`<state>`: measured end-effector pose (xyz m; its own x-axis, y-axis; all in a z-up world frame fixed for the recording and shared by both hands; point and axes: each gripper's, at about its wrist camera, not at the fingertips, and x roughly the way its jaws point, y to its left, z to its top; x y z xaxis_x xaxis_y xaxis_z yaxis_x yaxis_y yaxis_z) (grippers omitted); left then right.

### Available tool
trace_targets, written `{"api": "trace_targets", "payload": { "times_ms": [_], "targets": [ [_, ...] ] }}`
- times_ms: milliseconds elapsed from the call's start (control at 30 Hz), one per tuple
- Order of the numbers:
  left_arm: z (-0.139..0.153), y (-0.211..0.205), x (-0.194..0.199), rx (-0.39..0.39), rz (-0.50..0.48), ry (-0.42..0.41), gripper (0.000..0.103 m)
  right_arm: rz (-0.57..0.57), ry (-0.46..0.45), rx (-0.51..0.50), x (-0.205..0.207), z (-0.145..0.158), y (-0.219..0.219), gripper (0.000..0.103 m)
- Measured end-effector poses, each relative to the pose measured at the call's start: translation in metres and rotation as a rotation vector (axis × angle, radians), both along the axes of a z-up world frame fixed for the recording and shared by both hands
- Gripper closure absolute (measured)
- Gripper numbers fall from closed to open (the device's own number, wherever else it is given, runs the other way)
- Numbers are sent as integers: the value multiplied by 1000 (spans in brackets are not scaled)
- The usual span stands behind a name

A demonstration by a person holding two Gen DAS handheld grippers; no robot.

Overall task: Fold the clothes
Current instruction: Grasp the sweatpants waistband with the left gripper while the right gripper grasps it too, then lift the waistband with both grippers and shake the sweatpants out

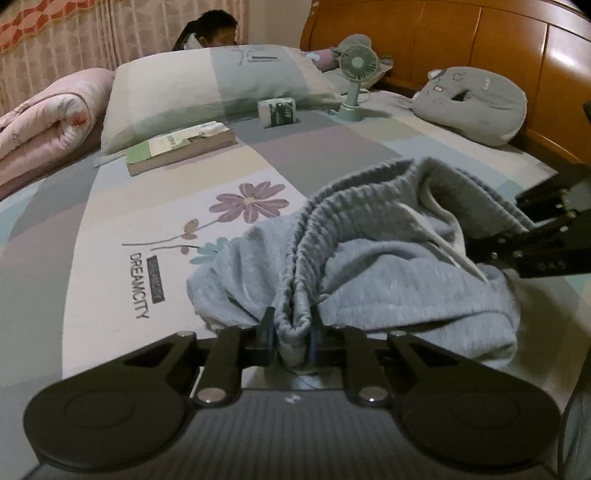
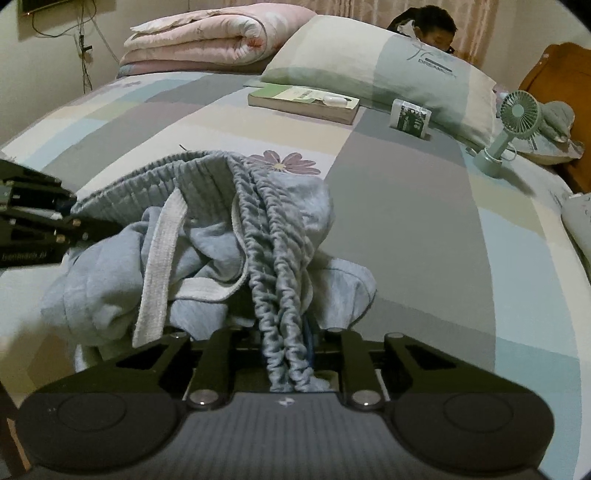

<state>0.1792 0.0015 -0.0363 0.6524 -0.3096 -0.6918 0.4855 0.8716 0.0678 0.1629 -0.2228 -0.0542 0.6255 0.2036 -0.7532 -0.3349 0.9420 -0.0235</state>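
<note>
A crumpled light blue-grey garment (image 1: 388, 266) with a ribbed elastic waistband (image 1: 354, 199) lies on the patchwork bed sheet (image 1: 110, 236). My left gripper (image 1: 291, 328) is shut on a bunched fold of that waistband, close to the sheet. My right gripper (image 1: 480, 254) reaches into the cloth from the right edge of the left wrist view. In the right wrist view the right gripper (image 2: 286, 343) is shut on a gathered stretch of the waistband (image 2: 273, 236). A white drawstring (image 2: 159, 266) hangs across the garment (image 2: 110, 280). The left gripper (image 2: 79, 225) comes in from the left edge.
A book (image 1: 181, 149) with a white case on it, a small wrapped roll (image 1: 279, 112) and a green desk fan (image 1: 356, 77) stand before a large pillow (image 1: 207, 81). A rolled pink quilt (image 1: 48, 122), a grey cushion (image 1: 476, 103), a wooden headboard (image 1: 480, 33); a person behind the pillow.
</note>
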Motion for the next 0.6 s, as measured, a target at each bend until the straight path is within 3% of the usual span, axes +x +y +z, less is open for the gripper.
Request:
{"api": "trace_targets", "payload": {
  "times_ms": [300, 600],
  "targets": [
    [37, -35, 14, 89, -6, -111, 89, -59, -26, 67, -33, 23, -35, 86],
    [73, -119, 38, 159, -77, -231, 89, -137, -69, 147, -76, 43, -91, 86]
  ]
}}
